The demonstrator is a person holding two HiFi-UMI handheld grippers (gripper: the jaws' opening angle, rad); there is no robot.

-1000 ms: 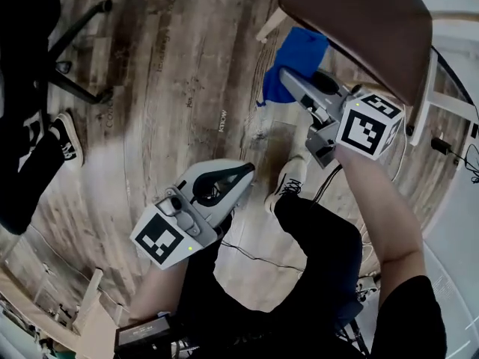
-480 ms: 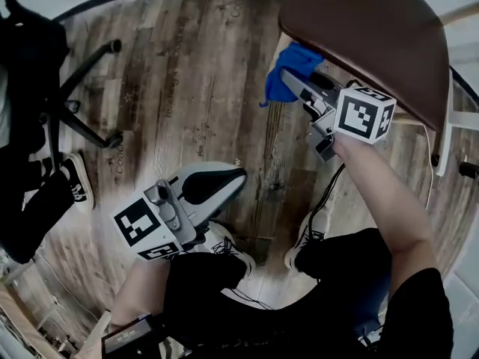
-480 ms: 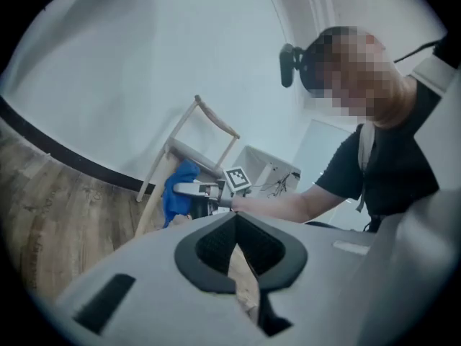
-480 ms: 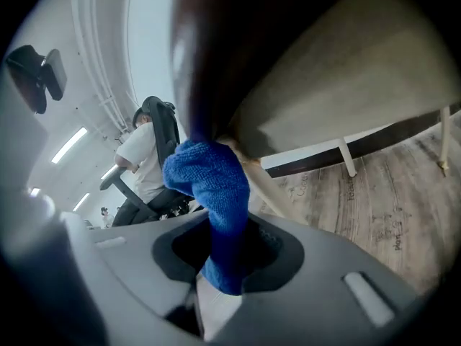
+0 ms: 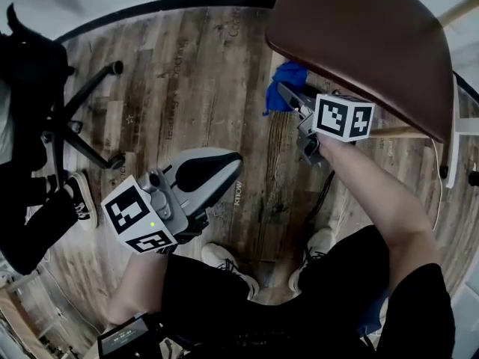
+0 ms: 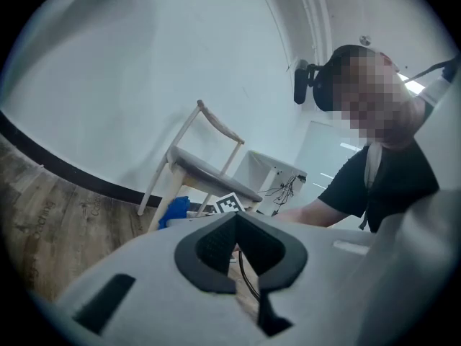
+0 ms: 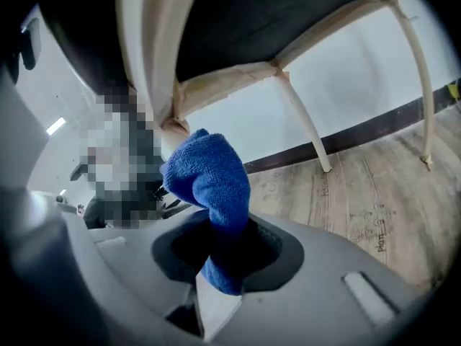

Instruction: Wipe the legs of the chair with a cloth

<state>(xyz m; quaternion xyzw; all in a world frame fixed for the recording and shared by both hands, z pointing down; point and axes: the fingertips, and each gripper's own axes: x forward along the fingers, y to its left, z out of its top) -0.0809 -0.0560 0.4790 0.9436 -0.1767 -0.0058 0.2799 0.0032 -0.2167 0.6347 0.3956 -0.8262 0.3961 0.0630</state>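
Blue cloth [image 7: 209,182] is pinched tight in your right gripper [image 7: 223,262], and its top is up against a pale wooden leg [image 7: 148,56], just under the brown seat of the chair [image 5: 359,36]. Your left gripper [image 6: 238,247] has its jaws pressed together with nothing in them. You hold it low over the wood floor [image 5: 187,73], well apart from the chair.

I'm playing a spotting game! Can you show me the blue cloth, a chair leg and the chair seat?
blue cloth [image 7: 207,182]: right gripper view, its bunched top.
chair leg [image 7: 302,121]: right gripper view, middle of the leg.
chair seat [image 5: 363,43]: head view, middle of its brown top.
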